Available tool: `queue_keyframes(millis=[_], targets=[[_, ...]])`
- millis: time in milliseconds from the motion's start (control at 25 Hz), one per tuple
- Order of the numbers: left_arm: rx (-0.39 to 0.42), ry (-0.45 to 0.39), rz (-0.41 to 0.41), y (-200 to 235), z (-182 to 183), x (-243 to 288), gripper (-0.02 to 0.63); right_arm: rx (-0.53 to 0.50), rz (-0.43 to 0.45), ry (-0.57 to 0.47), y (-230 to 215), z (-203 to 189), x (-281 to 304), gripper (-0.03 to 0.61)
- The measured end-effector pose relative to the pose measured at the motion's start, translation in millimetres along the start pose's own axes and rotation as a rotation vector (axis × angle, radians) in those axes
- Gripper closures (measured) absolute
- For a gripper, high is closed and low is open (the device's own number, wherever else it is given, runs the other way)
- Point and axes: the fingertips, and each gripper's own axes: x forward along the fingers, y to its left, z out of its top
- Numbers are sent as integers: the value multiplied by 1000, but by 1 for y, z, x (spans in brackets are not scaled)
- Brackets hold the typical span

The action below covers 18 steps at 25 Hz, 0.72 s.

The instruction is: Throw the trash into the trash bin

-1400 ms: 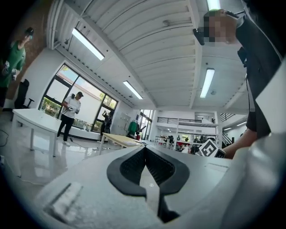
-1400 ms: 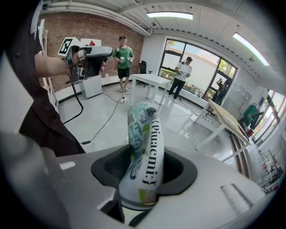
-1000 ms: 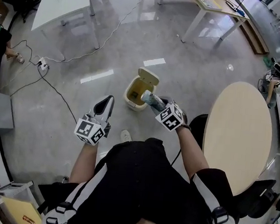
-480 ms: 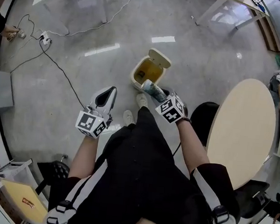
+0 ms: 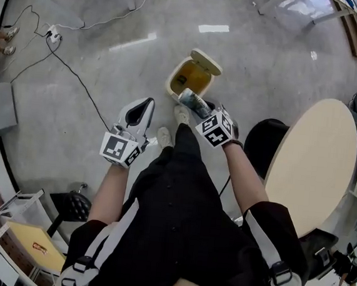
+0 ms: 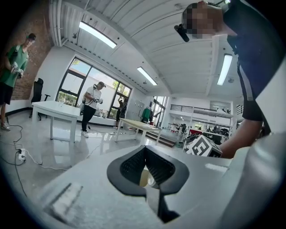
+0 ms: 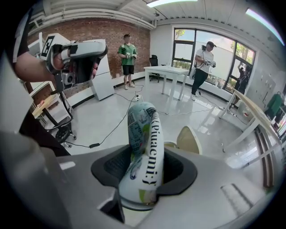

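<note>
Glossy grey floor [image 5: 79, 67] surrounds an open-lidded trash bin [image 5: 173, 82]. At its near rim, the right gripper [image 5: 202, 108] clamps a printed plastic bottle [image 5: 192, 100], pointing it steeply down, while the left gripper [image 5: 140, 112], pads together and empty, hangs beside the person's legs.

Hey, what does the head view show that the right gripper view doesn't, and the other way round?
Only the head view shows the round table, the person's shoes beside the trash bin, and the bottle's far end reaching about to the bin's near rim. Only the right gripper view shows the windows, a person standing before them, and the bottle's print close up. Both show the printed bottle clamped in the right tool, the bin with its lid open, and the left tool.
</note>
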Motion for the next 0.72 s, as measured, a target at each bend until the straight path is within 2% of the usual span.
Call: queue_keyframes(millis=[240, 520, 720], targets=[[-33, 72, -9, -1, -21, 31, 612, 29, 12, 43, -29, -13, 36, 391], [-37, 89, 18, 6, -8, 57, 612, 68, 22, 114, -67, -35, 101, 391], [-54, 126, 44, 17, -14, 56, 612, 102, 5, 174, -85, -48, 150, 391]])
